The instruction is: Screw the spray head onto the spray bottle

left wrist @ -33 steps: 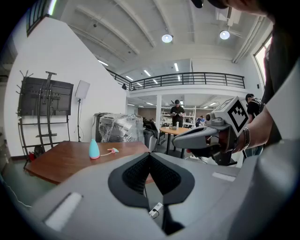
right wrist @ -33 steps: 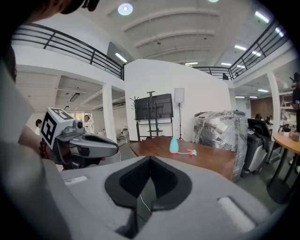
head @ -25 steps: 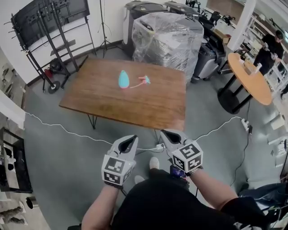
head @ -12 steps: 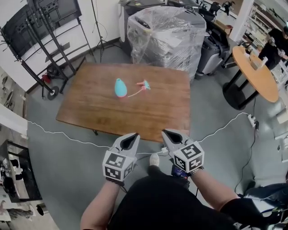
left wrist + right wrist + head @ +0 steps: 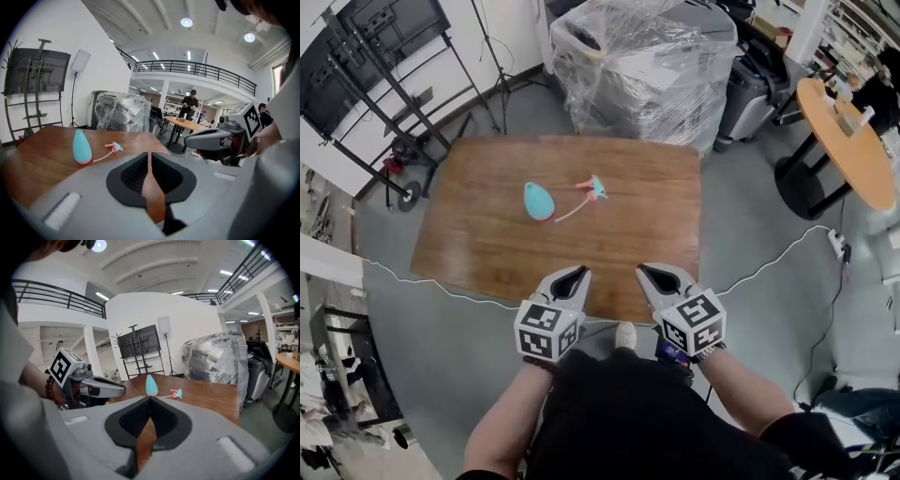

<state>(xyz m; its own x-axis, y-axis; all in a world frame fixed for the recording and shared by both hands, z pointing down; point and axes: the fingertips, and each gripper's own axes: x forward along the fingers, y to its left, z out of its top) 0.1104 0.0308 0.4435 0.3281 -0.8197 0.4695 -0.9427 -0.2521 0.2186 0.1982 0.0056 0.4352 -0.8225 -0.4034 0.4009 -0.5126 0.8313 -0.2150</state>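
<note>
A teal spray bottle (image 5: 537,201) stands upright on the brown wooden table (image 5: 628,234), left of its middle. The pink and teal spray head (image 5: 595,188) lies just right of it, its thin tube pointing toward the bottle. Both grippers hover side by side over the table's near edge, well short of the two objects. My left gripper (image 5: 572,278) has just been opening: a narrow slit shows between its tips, with nothing in it. My right gripper (image 5: 652,275) is shut and empty. The bottle (image 5: 82,147) and spray head (image 5: 114,147) show ahead of the left jaws, and the bottle (image 5: 151,386) ahead of the right.
A plastic-wrapped machine (image 5: 647,66) stands behind the table, a black screen stand (image 5: 375,66) at the back left, a round wooden table (image 5: 844,141) to the right. A white cable (image 5: 441,286) runs across the grey floor under the near edge. A person (image 5: 190,105) stands far off.
Both grippers have moved forward and now reach the table's near edge. The table, bottle and spray head sit nearer and lower in the head view.
</note>
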